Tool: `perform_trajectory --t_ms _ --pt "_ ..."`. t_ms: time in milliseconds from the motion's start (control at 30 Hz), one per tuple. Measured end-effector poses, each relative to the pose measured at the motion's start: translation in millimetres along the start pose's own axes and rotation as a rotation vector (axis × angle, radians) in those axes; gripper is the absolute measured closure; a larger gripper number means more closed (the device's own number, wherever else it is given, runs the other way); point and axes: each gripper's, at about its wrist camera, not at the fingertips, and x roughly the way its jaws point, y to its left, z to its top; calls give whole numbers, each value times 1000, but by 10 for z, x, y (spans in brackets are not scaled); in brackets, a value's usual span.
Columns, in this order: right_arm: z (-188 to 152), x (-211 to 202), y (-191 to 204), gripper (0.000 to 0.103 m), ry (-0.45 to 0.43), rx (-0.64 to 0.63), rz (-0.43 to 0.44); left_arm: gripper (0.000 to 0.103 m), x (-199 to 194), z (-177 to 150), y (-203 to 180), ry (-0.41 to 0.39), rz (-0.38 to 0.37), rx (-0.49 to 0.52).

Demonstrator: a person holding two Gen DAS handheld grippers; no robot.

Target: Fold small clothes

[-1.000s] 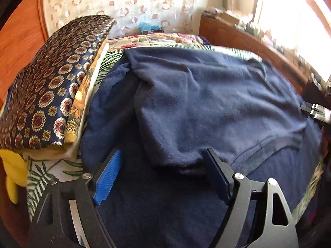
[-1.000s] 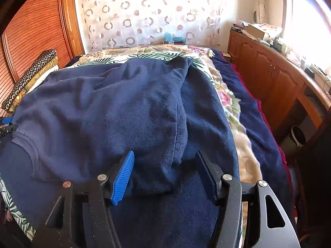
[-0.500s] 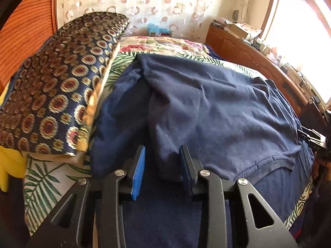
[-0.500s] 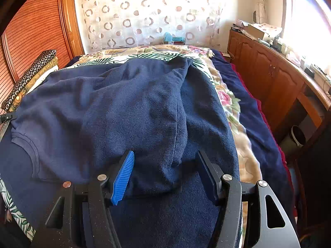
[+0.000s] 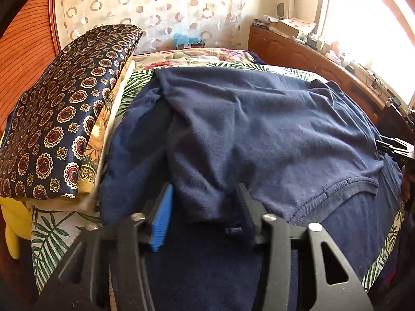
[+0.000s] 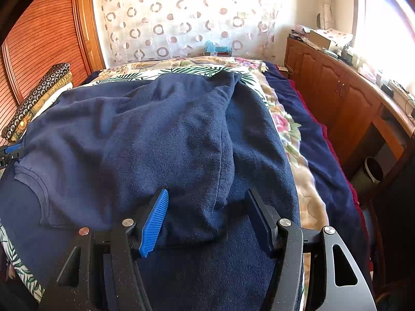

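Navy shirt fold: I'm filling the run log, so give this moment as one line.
stage: pre-grasp | navy shirt: spread on bed, sleeves folded in | left gripper: open, straddling near corner | right gripper: open, straddling near corner

From my right wrist view, the right gripper (image 6: pixel 207 215) has its jaws spread wide around a fold of the navy shirt (image 6: pixel 160 140), neither pad pressing the cloth. The shirt lies spread over a dark blue blanket (image 6: pixel 262 140) on the bed, collar toward the left edge. A patterned pillow (image 6: pixel 36 98) sits far left, wooden cabinets (image 6: pixel 337 98) right.
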Motion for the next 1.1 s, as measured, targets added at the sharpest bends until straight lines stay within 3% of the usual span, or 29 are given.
perform_trajectory --t_ms 100,200,233,367,433,600,933,1100 --pt "4 -2 -10 40 0 8 -5 87 -21 -12 10 1 -3 13" --pt "10 -16 -17 40 8 14 -15 95 -52 -6 7 -3 -11 14" --pt "9 -31 -14 51 8 12 -10 95 -70 -2 1 -5 -16 11" --pt "-8 -71 78 75 13 -31 12 96 -238 31 -32 -44 -29 -2" --pt "3 -86 109 94 15 -53 8 97 -332 49 -66 -63 -30 -2" --pt "49 -255 107 97 -38 -65 34 97 -661 71 -183 -128 -55 1" --pt "69 -1069 -47 97 -214 -38 67 97 -1356 -23 -298 -268 -114 -19" --pt "-134 -1293 -113 97 -226 -51 45 97 -1359 -294 -323 -233 -104 -24"
